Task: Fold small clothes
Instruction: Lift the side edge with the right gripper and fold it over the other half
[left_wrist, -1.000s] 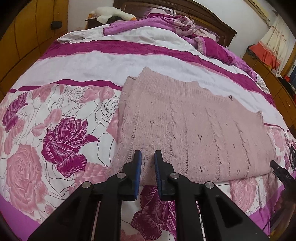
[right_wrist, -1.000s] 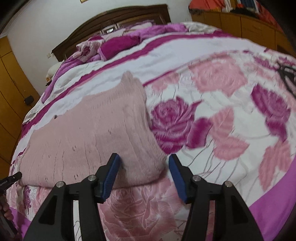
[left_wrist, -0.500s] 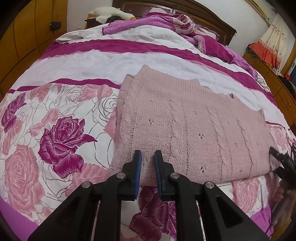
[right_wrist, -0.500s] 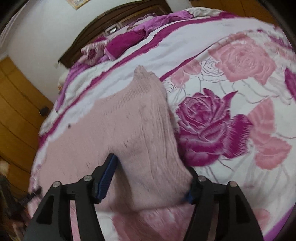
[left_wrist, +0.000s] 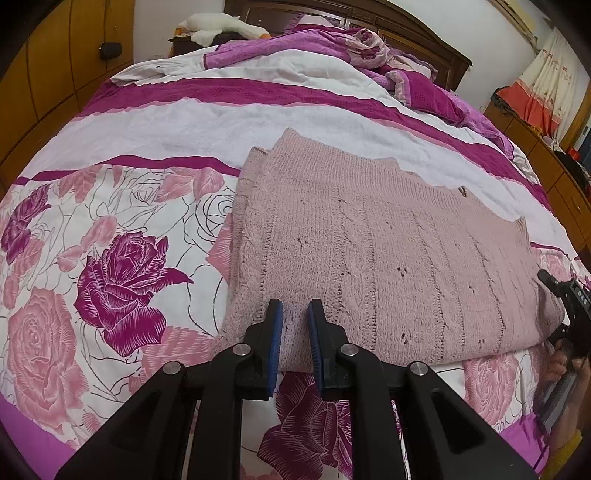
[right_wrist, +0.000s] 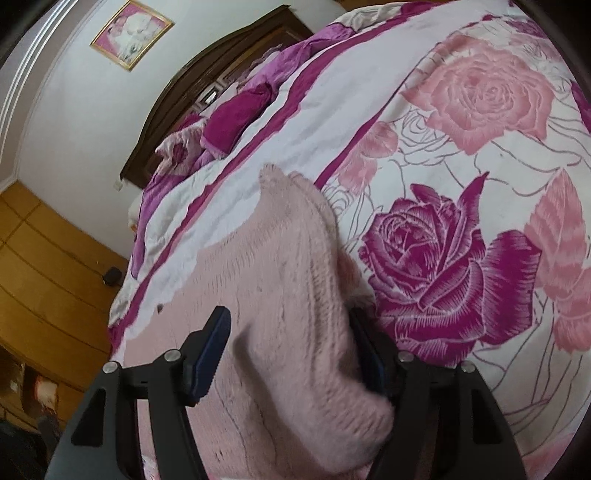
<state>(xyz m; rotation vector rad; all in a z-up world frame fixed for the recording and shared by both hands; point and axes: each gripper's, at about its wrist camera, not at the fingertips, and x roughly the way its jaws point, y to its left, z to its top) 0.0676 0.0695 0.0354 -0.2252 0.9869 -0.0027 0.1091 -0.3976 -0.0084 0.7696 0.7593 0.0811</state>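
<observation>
Blue pads line both fingers of the left gripper (left_wrist: 295, 325), two in all, standing a narrow gap apart with the near hem of the pink knit sweater (left_wrist: 369, 251) showing between them; whether they actually nip the wool or only hover above it is hard to say from this angle. On the right gripper (right_wrist: 291, 350) the two fingers are spread wide, one blue pad (right_wrist: 210, 354) bare on the sweater's inner side, the other mostly buried behind a lifted fold of the sweater (right_wrist: 295, 332). That fold bulges up between the jaws, but the view is blurred there and contact with the pads cannot be confirmed.

One sweater is in sight, folded into a broad rectangle and lying flat on the bedspread (left_wrist: 110, 229), with its near edge by both grippers. In the left view the right gripper (left_wrist: 569, 314) shows only as a dark sliver at the sweater's far right corner, cut off by the frame, with a bit of the holding hand (left_wrist: 561, 365) below it.

Beyond the sweater, toward the headboard (left_wrist: 406, 29), a crumpled purple blanket (left_wrist: 369, 55) is heaped, one bundle as far as can be told. One white stuffed toy (left_wrist: 221, 26) lies left of the headboard, partly hidden. One framed picture (right_wrist: 131, 35) hangs on the wall above the headboard in the right view. Wooden cabinets (right_wrist: 48, 258) stand further left of the sweater, cropped by the lens rim.
</observation>
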